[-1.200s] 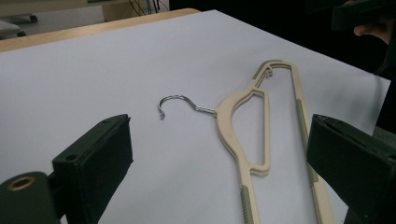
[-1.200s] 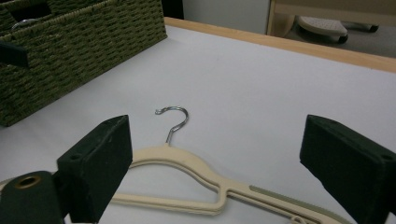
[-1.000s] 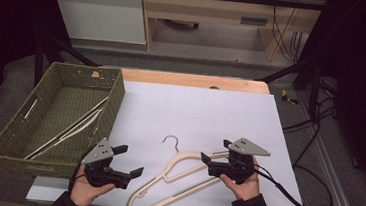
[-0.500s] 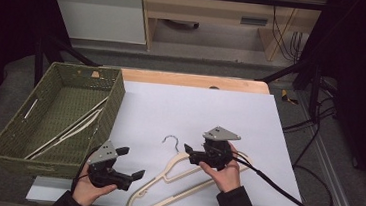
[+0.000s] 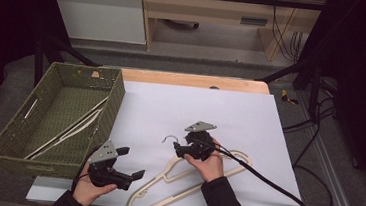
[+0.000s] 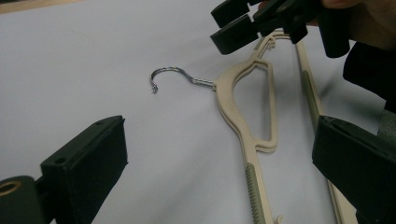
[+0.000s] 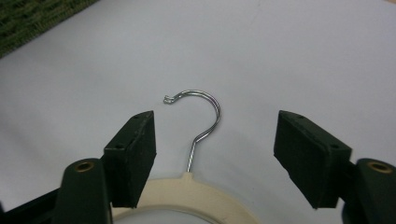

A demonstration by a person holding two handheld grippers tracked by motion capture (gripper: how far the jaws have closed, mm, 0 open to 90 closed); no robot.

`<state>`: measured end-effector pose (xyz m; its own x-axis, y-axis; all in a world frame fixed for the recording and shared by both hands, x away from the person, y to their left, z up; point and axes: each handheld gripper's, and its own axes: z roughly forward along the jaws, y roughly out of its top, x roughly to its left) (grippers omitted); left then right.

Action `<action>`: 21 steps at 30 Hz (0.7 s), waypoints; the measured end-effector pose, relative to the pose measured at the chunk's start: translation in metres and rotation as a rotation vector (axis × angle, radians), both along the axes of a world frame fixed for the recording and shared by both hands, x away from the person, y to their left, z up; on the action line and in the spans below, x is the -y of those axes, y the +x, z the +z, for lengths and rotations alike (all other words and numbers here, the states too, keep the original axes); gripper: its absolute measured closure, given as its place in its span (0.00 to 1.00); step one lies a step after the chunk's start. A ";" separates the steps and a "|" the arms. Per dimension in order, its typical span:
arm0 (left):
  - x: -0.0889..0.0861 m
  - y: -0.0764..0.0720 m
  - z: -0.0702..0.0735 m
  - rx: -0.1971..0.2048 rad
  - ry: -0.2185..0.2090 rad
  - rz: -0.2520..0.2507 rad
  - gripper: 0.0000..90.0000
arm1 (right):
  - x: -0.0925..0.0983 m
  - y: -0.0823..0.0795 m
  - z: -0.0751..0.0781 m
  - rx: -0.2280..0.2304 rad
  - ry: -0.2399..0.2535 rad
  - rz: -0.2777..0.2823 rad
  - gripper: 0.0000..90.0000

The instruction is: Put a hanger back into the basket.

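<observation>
Right gripper (image 7: 215,156) closing astride hanger (image 7: 196,121) hook, untouched; white sheet (image 7: 303,56) bare beyond.

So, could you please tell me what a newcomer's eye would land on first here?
Probably the cream plastic hanger with a metal hook lying on the white table, with the right gripper poised open around its neck. Next, the green woven basket at the table's left, holding more hangers.
</observation>
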<state>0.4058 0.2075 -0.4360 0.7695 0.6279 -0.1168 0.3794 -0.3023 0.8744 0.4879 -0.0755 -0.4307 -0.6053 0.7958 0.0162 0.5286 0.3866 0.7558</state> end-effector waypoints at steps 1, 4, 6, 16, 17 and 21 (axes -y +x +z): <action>0.000 0.000 0.000 -0.001 0.001 0.000 0.04 | -0.002 0.002 -0.002 -0.006 -0.007 -0.003 0.36; 0.001 0.000 0.000 -0.003 0.004 -0.003 0.04 | -0.007 0.006 -0.009 -0.028 -0.031 0.001 0.41; 0.001 0.000 -0.001 -0.003 0.002 -0.002 0.04 | -0.010 0.008 -0.015 -0.046 -0.052 0.008 0.46; 0.002 0.001 -0.002 -0.011 0.007 -0.005 0.04 | -0.017 0.014 -0.031 -0.106 -0.076 0.005 0.62; 0.002 0.001 -0.003 -0.011 0.007 -0.004 0.04 | -0.018 0.014 -0.032 -0.116 -0.066 -0.003 0.64; 0.003 0.000 -0.003 -0.015 0.010 -0.006 0.04 | -0.020 0.015 -0.037 -0.119 -0.059 0.008 0.73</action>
<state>0.4063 0.2046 -0.4393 0.7714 0.6245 -0.1219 0.3906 -0.3135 0.8656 0.5028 -0.0554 -0.4672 -0.6085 0.7925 0.0414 0.6094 0.4333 0.6640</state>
